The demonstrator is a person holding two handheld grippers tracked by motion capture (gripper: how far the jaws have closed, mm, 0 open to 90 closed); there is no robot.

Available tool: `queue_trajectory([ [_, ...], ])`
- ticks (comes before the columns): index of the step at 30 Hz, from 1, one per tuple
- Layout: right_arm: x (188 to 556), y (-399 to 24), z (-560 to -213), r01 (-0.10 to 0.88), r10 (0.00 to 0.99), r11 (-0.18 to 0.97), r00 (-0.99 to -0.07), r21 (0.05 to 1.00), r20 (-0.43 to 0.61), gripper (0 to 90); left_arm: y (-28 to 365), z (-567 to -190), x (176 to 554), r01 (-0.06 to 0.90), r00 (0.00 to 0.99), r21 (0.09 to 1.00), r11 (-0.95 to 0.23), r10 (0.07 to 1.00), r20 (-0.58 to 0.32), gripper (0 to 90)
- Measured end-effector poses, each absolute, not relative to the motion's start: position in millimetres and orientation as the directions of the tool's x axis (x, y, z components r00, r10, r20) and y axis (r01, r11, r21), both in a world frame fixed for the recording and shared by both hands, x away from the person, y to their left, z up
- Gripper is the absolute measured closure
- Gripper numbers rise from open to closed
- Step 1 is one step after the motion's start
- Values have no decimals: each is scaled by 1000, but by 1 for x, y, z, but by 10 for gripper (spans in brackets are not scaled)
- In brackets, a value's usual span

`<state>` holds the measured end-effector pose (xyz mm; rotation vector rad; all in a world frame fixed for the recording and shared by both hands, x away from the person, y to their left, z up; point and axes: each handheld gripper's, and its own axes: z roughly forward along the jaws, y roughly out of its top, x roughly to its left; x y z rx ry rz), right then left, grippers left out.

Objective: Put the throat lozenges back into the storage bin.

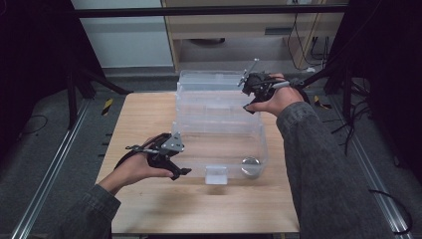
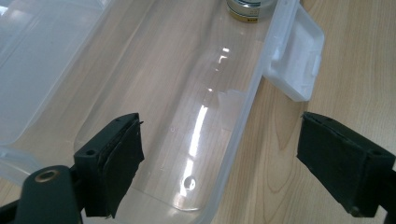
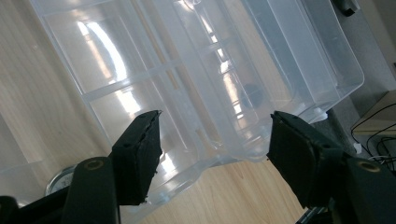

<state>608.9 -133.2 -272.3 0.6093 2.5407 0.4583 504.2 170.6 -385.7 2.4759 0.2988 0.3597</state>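
Observation:
A clear plastic box (image 1: 219,134) stands on the wooden table (image 1: 149,209), its lid (image 1: 209,79) swung open at the back. Inside, near the front right corner, lies a round metal tin (image 1: 251,167). My left gripper (image 1: 180,172) is at the box's front left corner. In the left gripper view it (image 2: 219,130) is open and straddles the front wall (image 2: 233,140), its pads clear of the wall. The white latch (image 2: 296,60) and the tin (image 2: 245,8) lie beyond. My right gripper (image 1: 247,94) is at the lid's right edge. It (image 3: 215,126) is open around the lid's rim (image 3: 243,154).
The box's white latch (image 1: 216,175) hangs over the front wall. Bare tabletop lies left of and in front of the box. Dark stands and cables (image 1: 318,50) sit on the floor beyond the table. A pale cabinet (image 1: 239,30) is behind.

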Motion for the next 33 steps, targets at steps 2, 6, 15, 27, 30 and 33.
queue_trajectory([
  [2, 611, -132, -275, 328, 492, 846, -785, 420, -376, 357, 171, -388, 506, 129, 937, 602, -788, 296, 188, 158],
  [6, 617, -130, -279, 320, 487, 847, -787, 424, -378, 354, 169, -390, 508, 134, 939, 608, -782, 296, 174, 170],
  [15, 627, -124, -290, 314, 469, 857, -804, 408, -366, 352, 167, -396, 510, 139, 947, 595, -792, 282, 154, 222],
  [27, 630, -120, -293, 309, 458, 864, -811, 398, -364, 408, 166, -397, 511, 140, 948, 598, -789, 282, 151, 267],
  [30, 630, -119, -293, 306, 457, 864, -812, 400, -364, 419, 166, -398, 511, 142, 948, 594, -792, 280, 148, 294],
  [33, 631, -118, -294, 305, 454, 865, -814, 399, -363, 424, 165, -398, 511, 141, 952, 583, -800, 271, 141, 317],
])
